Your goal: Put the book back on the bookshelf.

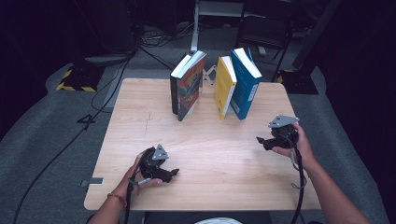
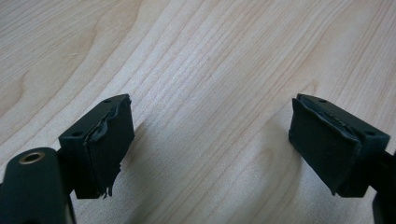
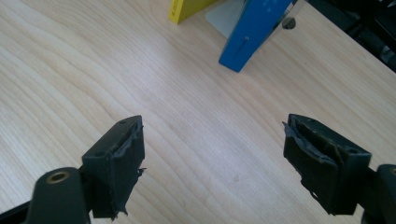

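Grippers rest low on the counter (image 1: 205, 186), left gripper (image 1: 173, 172) and right gripper (image 1: 259, 140) both spread apart, holding nothing; ahead of the right gripper stand the blue book (image 1: 244, 84) and yellow book (image 1: 224, 87); approach seems next, calling for a forward reach

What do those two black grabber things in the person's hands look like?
Each one is a chunky black tool. The left gripper and right gripper both carry a grey three-cornered plate on top and trail a black cable toward the person. Up close, each has two blocky black jaws lined with dark pads whose edges look ragged. A brass-coloured ring sits near one jaw. The left wrist wears a red and gold bracelet; the forearms are bare.
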Demonstrator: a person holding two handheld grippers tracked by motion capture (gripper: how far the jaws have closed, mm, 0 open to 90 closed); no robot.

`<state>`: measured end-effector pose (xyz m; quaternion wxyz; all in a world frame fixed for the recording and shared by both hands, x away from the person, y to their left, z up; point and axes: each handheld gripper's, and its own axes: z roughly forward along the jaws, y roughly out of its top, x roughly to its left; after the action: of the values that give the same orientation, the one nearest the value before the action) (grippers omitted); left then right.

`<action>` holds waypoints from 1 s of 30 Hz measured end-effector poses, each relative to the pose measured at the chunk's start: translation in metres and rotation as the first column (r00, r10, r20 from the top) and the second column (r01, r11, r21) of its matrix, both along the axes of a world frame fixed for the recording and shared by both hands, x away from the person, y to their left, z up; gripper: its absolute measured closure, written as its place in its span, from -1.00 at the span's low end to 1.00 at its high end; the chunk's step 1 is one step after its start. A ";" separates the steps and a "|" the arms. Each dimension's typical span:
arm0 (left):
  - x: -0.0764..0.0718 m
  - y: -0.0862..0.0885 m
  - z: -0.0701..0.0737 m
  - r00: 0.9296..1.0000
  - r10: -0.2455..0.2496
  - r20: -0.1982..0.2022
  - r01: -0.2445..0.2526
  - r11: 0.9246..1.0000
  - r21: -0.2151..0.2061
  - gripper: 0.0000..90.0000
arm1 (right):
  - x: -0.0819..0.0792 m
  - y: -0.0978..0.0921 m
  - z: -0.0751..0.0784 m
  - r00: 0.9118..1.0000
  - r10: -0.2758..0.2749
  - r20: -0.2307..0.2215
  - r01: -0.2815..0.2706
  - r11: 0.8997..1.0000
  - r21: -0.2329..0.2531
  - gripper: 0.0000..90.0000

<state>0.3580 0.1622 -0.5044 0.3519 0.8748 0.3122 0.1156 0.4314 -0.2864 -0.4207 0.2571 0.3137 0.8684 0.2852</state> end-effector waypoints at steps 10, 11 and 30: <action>0.000 0.000 0.000 1.000 0.005 0.000 -0.005 1.000 -0.001 -0.68 | -0.017 -0.019 -0.020 1.000 -0.003 -0.012 0.003 1.000 0.003 -0.58; 0.000 0.000 0.000 1.000 0.005 0.000 -0.005 1.000 -0.001 -0.68 | -0.019 -0.021 -0.021 1.000 -0.006 -0.009 0.006 1.000 0.002 -0.58; 0.000 0.000 0.000 1.000 0.002 0.000 -0.002 1.000 0.000 -0.68 | -0.048 -0.053 -0.050 0.999 -0.010 -0.032 0.012 0.998 0.054 -0.60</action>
<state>0.3578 0.1621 -0.5044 0.3520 0.8744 0.3133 0.1160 0.3830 -0.3395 -0.4705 0.2363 0.3299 0.8626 0.3021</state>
